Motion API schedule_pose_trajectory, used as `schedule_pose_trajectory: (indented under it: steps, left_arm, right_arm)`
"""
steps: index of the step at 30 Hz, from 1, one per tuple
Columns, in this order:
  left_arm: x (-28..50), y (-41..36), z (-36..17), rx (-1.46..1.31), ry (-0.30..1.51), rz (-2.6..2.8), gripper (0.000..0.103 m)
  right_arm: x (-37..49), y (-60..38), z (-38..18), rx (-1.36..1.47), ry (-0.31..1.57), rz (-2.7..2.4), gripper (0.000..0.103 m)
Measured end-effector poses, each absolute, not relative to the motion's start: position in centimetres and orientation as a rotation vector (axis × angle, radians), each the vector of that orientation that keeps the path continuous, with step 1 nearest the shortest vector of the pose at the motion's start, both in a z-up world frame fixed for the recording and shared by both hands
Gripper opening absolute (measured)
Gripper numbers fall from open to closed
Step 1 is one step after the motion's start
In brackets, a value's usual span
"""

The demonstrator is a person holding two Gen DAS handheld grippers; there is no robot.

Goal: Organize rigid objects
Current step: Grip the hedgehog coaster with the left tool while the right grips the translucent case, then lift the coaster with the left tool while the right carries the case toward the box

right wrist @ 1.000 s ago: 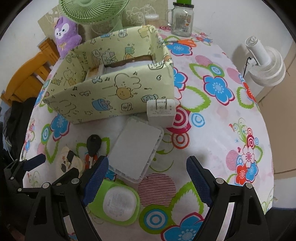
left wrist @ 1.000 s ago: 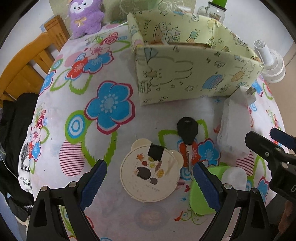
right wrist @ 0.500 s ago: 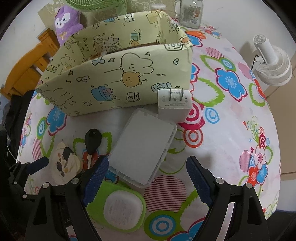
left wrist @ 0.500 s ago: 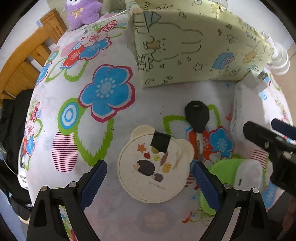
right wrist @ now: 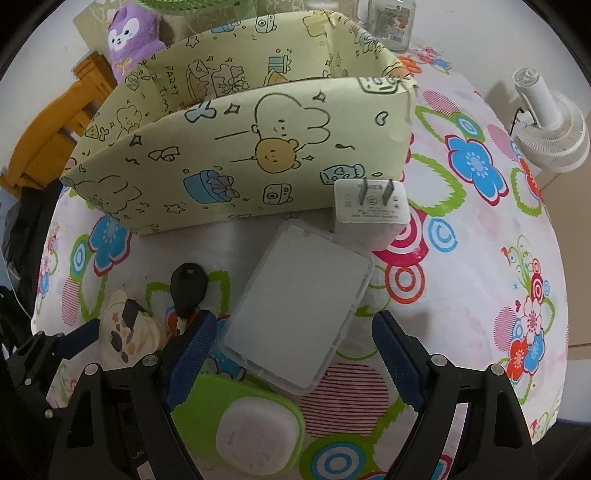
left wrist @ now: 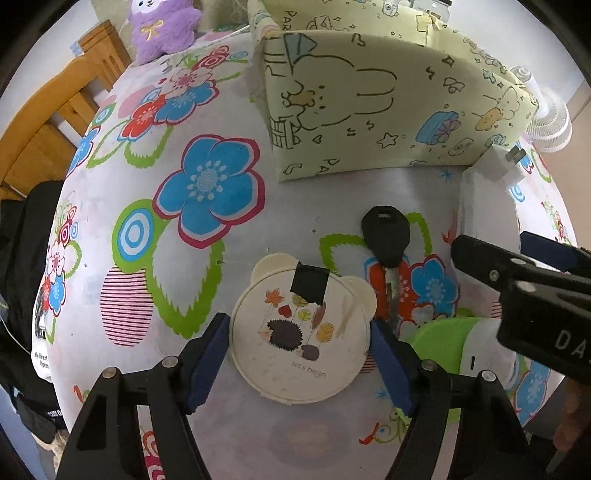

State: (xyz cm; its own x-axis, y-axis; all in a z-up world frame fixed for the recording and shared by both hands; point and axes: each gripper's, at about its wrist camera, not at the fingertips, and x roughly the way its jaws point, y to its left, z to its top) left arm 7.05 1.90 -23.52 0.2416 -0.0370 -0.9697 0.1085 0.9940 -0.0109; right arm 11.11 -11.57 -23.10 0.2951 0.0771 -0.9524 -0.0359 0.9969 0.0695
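white floral bench cloth [left wrist: 229,110] with blue, red and green blooms; pale-yellow cartoon-printed box [right wrist: 258,155]; cream round hedgehog-printed lid [left wrist: 299,332]; black-headed key [left wrist: 386,236]; purple plush toy [left wrist: 162,26].

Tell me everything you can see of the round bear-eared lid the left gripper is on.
The lid is a cream disc with two small ears on its far edge, seemingly plastic or silicone. Its top shows a hedgehog, autumn leaves and "let's begin", with a black tape square near the far edge and faint smudges. It lies flat on the tablecloth, beside the key. The left gripper has just been closing; its blue pads now sit against the lid's two sides.
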Motion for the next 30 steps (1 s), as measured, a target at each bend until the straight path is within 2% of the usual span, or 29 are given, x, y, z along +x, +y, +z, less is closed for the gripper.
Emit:
schedule_pose_trajectory:
  steps: [14,21,30]
  left_arm:
    - [8.6,2.8,-23.1,0.015,1.339,-0.075,0.077]
    - [10.2,2.9,-22.8,0.009,1.343,-0.057,0.077]
    - [11.3,0.7,-22.8,0.038,1.357,-0.058,0.077]
  right_arm:
    - [12.9,-10.1,-25.0,0.016,1.309,0.069,0.088]
    - [14.0,-9.7,-25.4,-0.029,1.297,0.071,0.074]
    - [14.3,-11.2,-25.1,-0.037,1.302,0.119,0.063]
